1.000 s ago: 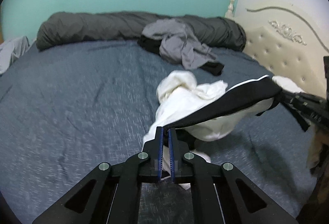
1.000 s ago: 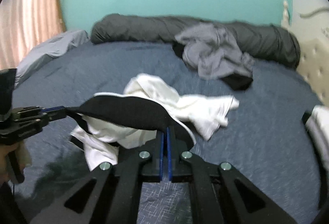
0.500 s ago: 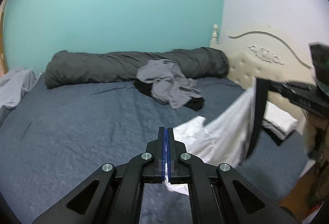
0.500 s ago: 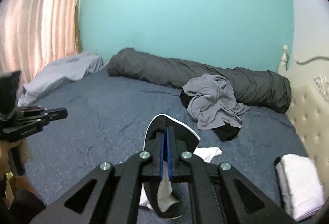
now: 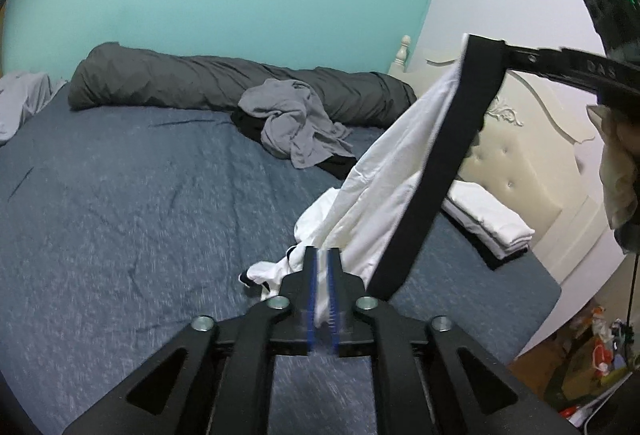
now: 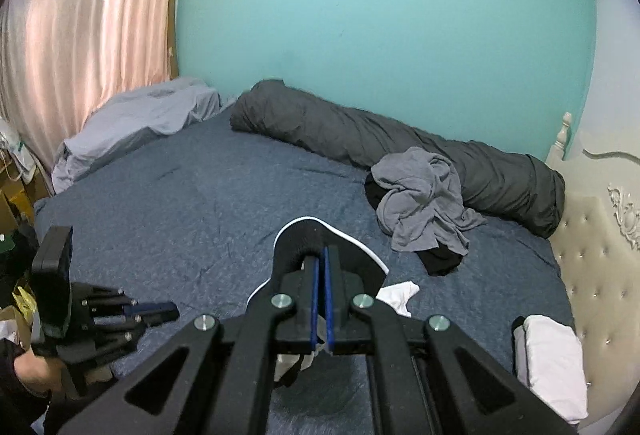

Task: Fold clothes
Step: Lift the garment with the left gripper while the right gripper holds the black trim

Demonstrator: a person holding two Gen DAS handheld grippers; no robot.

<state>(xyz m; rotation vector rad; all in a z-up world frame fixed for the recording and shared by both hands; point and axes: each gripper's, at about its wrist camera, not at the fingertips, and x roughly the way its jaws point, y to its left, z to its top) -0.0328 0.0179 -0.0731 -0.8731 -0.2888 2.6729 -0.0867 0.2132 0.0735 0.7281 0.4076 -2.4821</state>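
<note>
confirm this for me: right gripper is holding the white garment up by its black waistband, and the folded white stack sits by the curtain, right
Not by the curtain. The right wrist view shows the folded white stack beside the cream headboard. The right gripper does hold the white garment by its black waistband.

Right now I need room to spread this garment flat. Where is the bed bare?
The bed is bare from the light grey bedding across to the grey clothes pile, below the rolled duvet. The headboard side is crowded by the folded stack.

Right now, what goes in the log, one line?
right tool: shut on black waistband | white garment: hanging | left tool: just opening, empty
</note>
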